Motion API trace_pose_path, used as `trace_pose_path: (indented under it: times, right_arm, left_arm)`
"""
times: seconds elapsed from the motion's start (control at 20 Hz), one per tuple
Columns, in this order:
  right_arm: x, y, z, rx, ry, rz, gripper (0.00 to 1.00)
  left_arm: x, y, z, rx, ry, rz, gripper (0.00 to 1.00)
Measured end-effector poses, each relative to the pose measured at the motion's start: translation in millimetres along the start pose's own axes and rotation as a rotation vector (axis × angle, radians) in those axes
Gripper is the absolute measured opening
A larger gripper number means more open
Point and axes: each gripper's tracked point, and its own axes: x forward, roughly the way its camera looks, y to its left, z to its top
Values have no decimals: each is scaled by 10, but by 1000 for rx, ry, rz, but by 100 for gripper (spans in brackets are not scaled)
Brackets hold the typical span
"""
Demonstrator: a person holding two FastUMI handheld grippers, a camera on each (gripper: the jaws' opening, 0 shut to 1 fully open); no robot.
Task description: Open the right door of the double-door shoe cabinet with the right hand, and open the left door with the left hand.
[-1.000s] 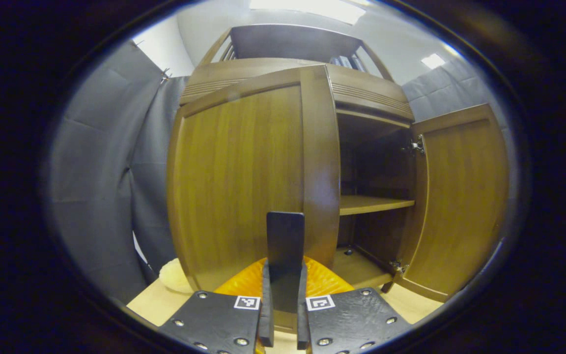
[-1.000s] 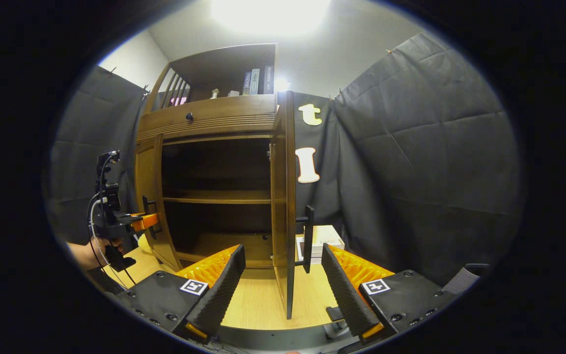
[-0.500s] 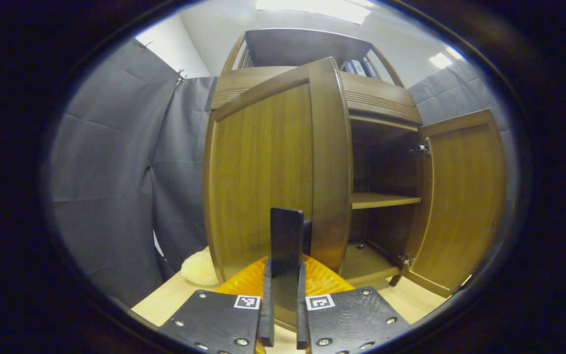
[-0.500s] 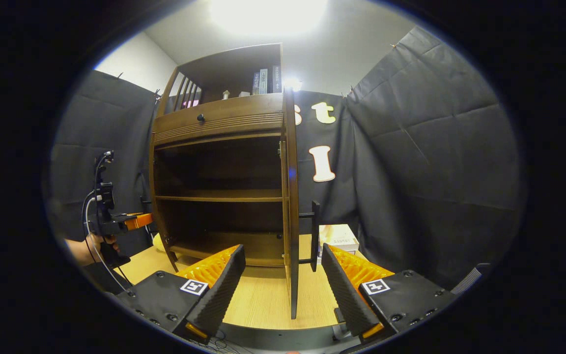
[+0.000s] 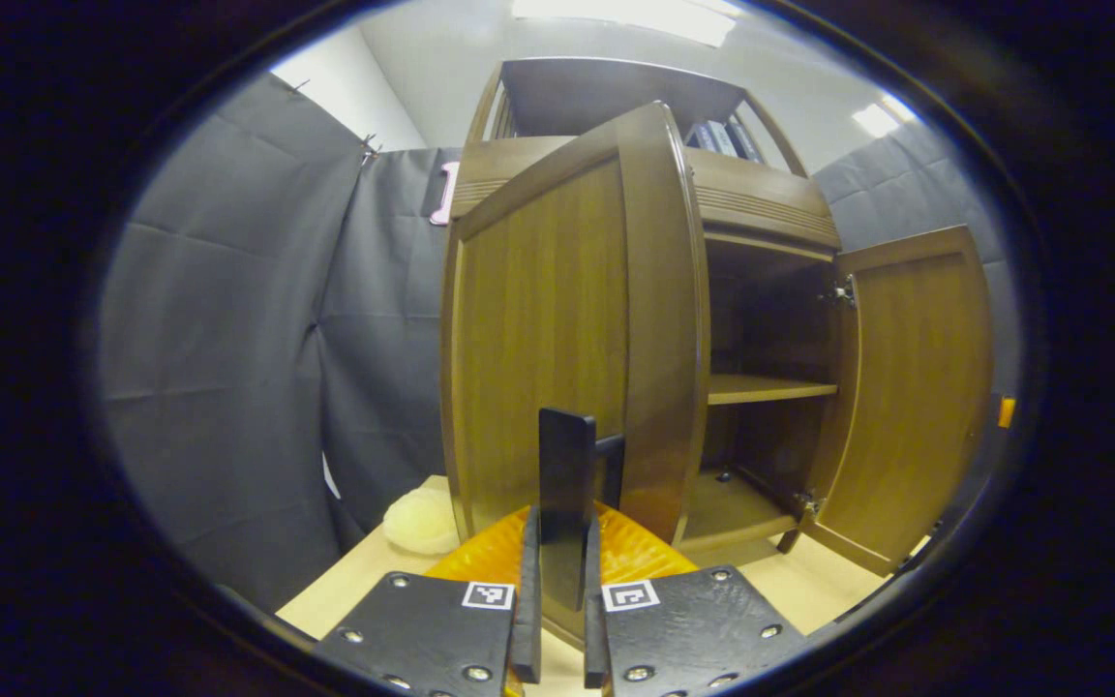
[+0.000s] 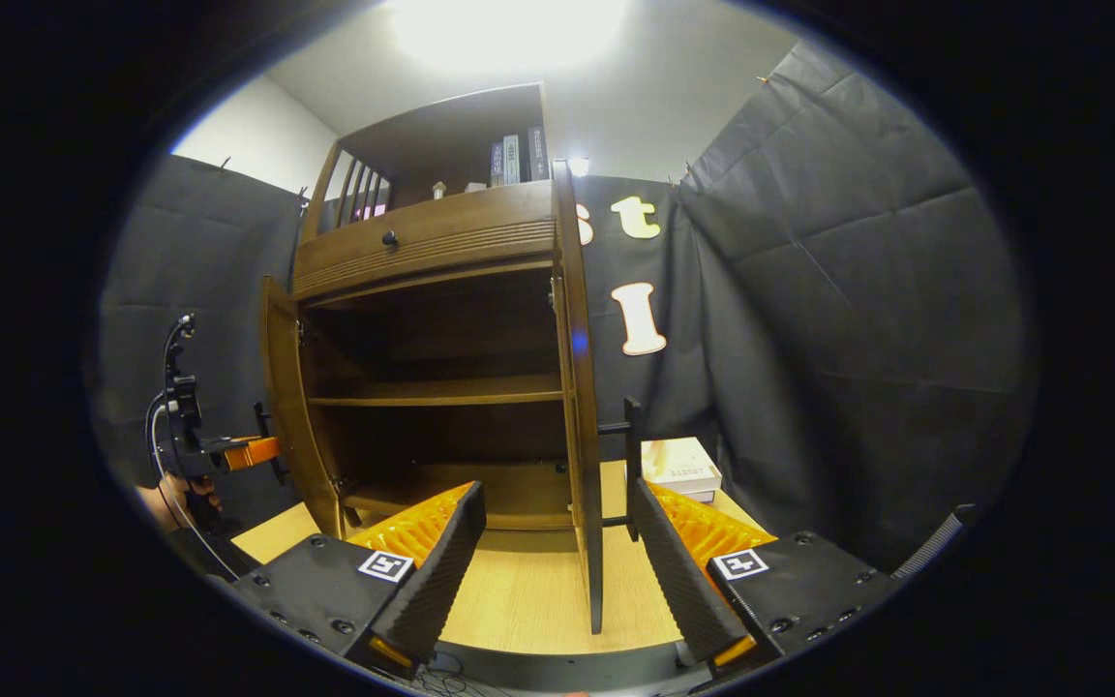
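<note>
The brown wooden shoe cabinet (image 6: 432,242) stands on a light wooden table with both doors swung out. In the left gripper view, my left gripper (image 5: 562,542) is shut on the black bar handle (image 5: 565,465) of the left door (image 5: 538,339), which stands well open. In the same view, the right door (image 5: 916,387) hangs wide open at the right. In the right gripper view, my right gripper (image 6: 557,494) is open and holds nothing. The right door (image 6: 582,387) is edge-on between its fingers and farther off, with its black handle (image 6: 631,455) just right of the edge. Bare shelves (image 6: 436,390) show inside.
A hand (image 6: 175,494) holds the other gripper (image 6: 199,450) at the left door (image 6: 286,407). A white box (image 6: 678,465) lies on the table behind the right door. A cream soft lump (image 5: 422,521) sits left of the cabinet. Books (image 6: 514,160) stand on the top shelf.
The left door has swung farther outward with my left gripper still shut on its handle. The right gripper stays open beside the open right door.
</note>
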Motion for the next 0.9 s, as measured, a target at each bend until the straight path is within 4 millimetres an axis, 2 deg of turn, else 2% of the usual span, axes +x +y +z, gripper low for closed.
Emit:
trace_pose_path:
  times: [0.1, 0.2, 0.25, 0.35, 0.4, 0.45, 0.65, 0.7, 0.75, 0.8, 0.9]
  right_arm:
    - [12, 9, -23, -11, 2, -18, 92]
    - [2, 74, -8, 0, 1, -21, 96]
    - [-10, 109, -23, 3, 3, -21, 92]
    - [-21, 183, -31, -4, 4, -25, 92]
    - [-19, 238, -20, -7, 4, -21, 96]
    - [-28, 291, -19, -11, 2, -17, 92]
    - [-41, 475, 21, -42, -5, -3, 92]
    - [-37, 520, 22, -47, -5, 0, 92]
    - [-41, 560, 28, -49, -4, 2, 96]
    - [-38, 596, 38, -50, -4, 4, 92]
    - [-29, 677, 49, -48, -8, 7, 92]
  left_arm:
    - [-101, 123, -31, -4, 0, 6, 18]
    - [-205, 251, -48, -12, -4, 10, 18]
    - [-249, 312, -39, -14, -5, 13, 19]
    - [-303, 450, -63, -8, -6, 25, 19]
    - [-330, 533, -84, -8, -3, 37, 19]
    - [-345, 622, -109, -17, 3, 44, 18]
    - [-413, 969, -148, -44, -5, 79, 17]
    - [-445, 1011, -133, -35, -9, 83, 17]
    - [-459, 1061, -128, -24, -10, 83, 18]
    - [-483, 1100, -129, -14, -11, 87, 18]
    - [-527, 1233, -114, -2, -17, 101, 18]
